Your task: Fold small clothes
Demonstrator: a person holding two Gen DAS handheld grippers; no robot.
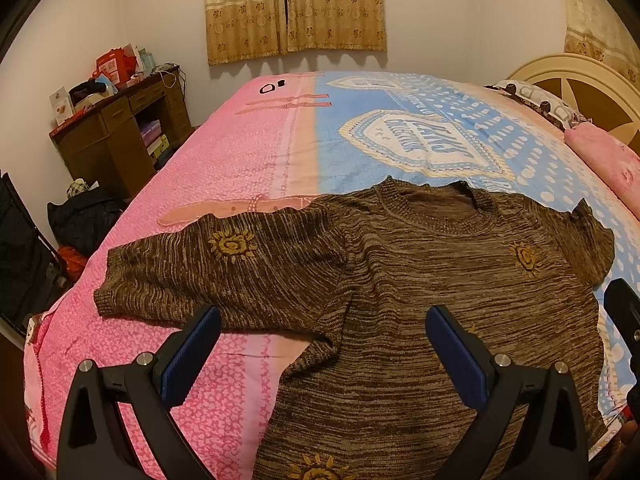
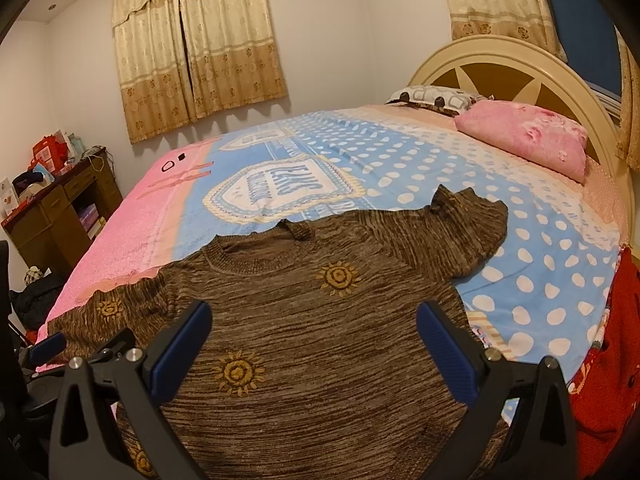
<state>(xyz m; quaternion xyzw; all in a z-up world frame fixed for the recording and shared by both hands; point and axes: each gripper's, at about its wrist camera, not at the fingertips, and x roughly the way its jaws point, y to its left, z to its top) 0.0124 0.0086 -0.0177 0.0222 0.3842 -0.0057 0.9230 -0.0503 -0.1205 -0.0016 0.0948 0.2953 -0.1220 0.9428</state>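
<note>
Brown sweater [image 1: 420,292] spread flat, sun-patterned.

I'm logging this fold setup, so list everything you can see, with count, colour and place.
sweater: one, mottled brown with yellow suns, spread flat on the bed, sleeves out
bedspread: one, pink and blue with white dots, covering the bed
pink pillow: one, by the headboard
patterned pillow: one, grey and white, behind it
headboard: one, cream, arched
curtains: beige, on the far wall
desk: one, dark wood, cluttered, beside the bed
red cloth: one, at the bed's edge
left gripper: open, above the sweater
right gripper: open, above the sweater
</note>
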